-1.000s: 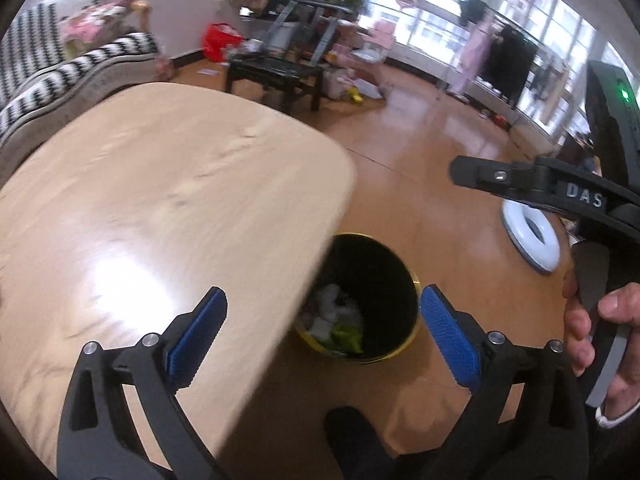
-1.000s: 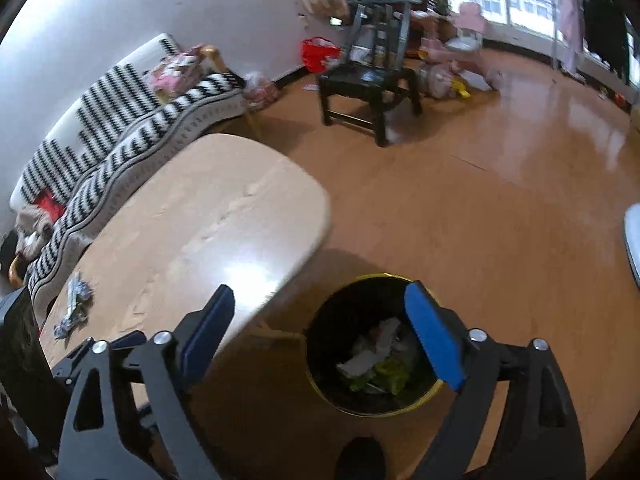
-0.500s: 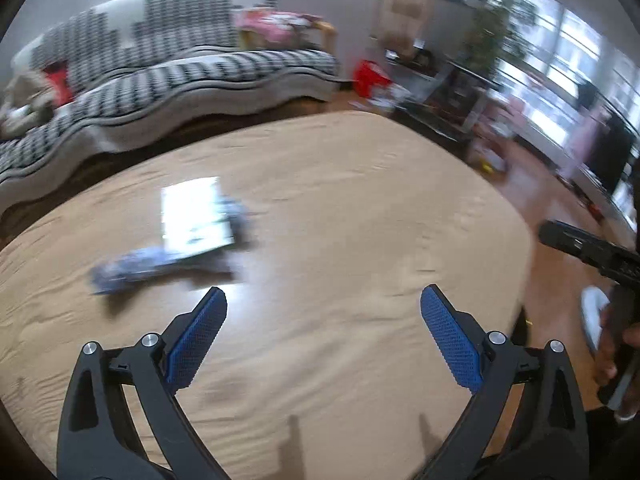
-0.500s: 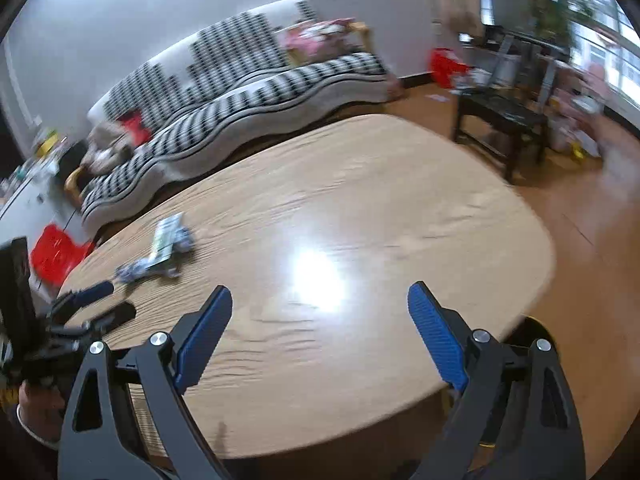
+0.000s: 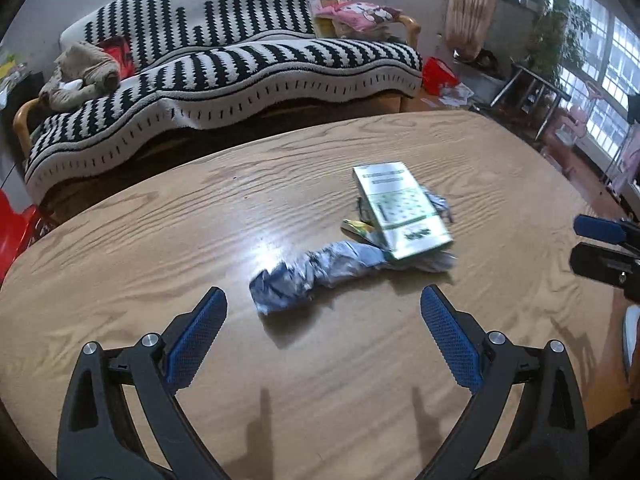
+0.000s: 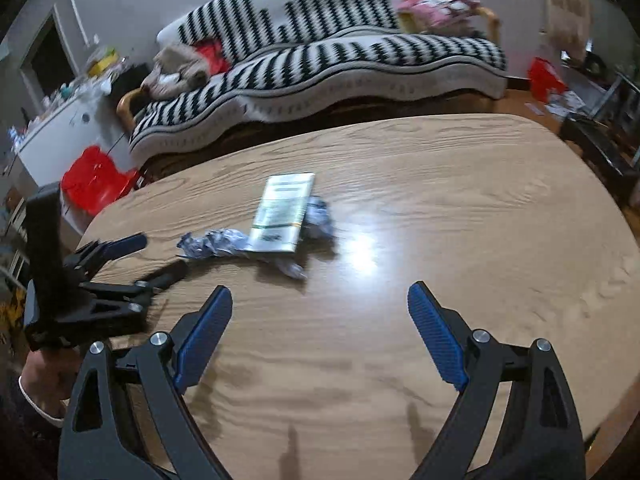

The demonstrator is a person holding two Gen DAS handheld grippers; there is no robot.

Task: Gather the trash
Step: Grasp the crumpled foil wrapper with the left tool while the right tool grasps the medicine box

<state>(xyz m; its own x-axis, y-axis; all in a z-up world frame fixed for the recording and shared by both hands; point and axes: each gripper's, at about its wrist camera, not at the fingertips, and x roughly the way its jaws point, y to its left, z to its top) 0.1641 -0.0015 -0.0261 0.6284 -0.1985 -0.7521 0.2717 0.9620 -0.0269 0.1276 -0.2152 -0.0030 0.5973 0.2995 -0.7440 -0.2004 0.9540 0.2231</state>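
Nearest the lenses, the left gripper (image 5: 322,322) and the right gripper (image 6: 320,320) are both found with jaws spread wide and nothing between the blue pads. A second ago both views were directed down at a dark bin on the floor beside the counter, with crumpled waste already inside; both have since been swung round, and the bin is no longer in either view. The wooden counter (image 5: 120,280) is now faced instead, which is read as one disposal completed and a return made for the next items. Just ahead of the left gripper, a crumpled blue-grey wrapper (image 5: 312,276) is seen lying on the counter, not yet touched. Beyond it, and partly resting on its far end, a flat green-and-white packet (image 5: 402,210) is observed, with a small yellow-green scrap (image 5: 356,226) showing at its edge and further crumpled wrapper material behind. In the right wrist view the same pile (image 6: 276,224) lies left of centre, with the left gripper beside it. The remaining trash is judged to be confined to this one cluster. Farther back, a black-and-white striped sofa (image 5: 240,60) is noted behind the counter.
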